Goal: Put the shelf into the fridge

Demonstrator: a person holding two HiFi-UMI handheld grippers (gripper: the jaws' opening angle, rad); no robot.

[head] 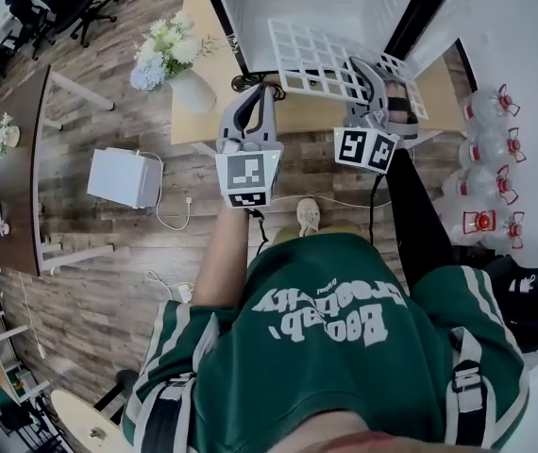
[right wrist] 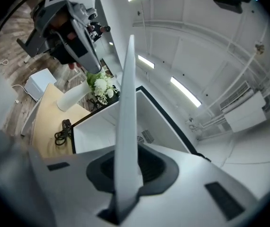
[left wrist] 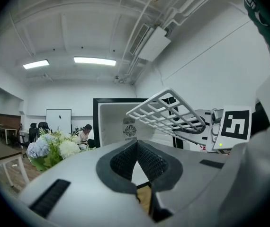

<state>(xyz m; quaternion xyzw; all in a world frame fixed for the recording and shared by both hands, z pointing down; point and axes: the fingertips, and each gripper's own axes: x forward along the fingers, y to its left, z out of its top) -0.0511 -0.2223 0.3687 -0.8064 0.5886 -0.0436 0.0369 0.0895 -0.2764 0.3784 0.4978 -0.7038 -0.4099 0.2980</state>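
Pinching the white wire shelf's (head: 312, 60) edge, the right gripper (head: 361, 70) holds it before the open fridge (head: 344, 3); the left gripper (head: 258, 92) is pressed together, empty.

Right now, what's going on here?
A person stands at the open fridge on the wooden table with a gripper in each hand. The right gripper is shut on the edge of the white wire shelf, which it holds tilted in front of the fridge opening. The shelf is not yet seated inside. The left gripper is beside it with its jaws together and nothing between them.
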